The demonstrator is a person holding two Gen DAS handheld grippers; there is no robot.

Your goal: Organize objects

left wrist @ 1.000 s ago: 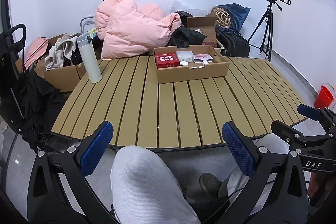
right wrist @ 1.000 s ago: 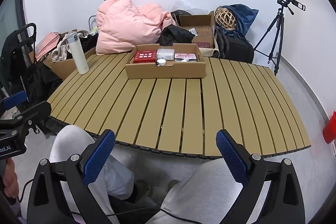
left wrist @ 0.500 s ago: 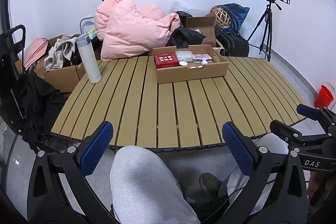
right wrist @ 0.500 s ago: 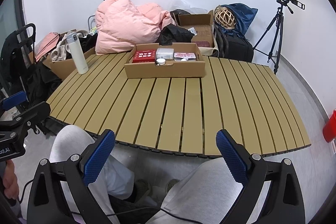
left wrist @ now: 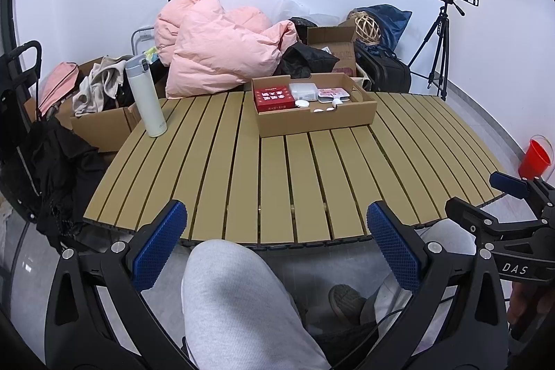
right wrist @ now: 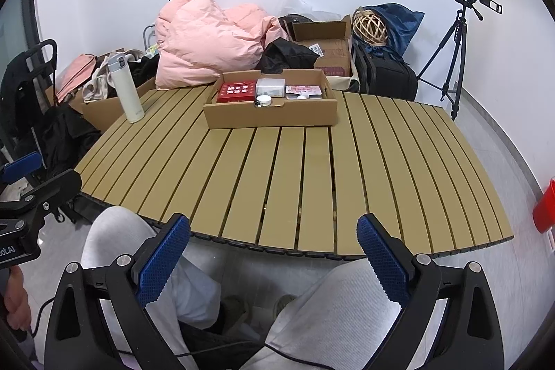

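Slatted desk (left wrist: 277, 162) carries a cardboard box (left wrist: 314, 113) at its far side, bottle (left wrist: 145, 96) far left. Left gripper (left wrist: 277, 241) and right gripper (right wrist: 274, 248) hover spread wide, empty, above the near edge.

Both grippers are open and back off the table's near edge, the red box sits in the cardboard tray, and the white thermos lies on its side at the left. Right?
Not quite. The white thermos stands upright near the table's far-left corner, as the left wrist view shows. The rest holds: the left gripper and the right gripper are open, short of the near edge, and the red box sits in the cardboard tray.
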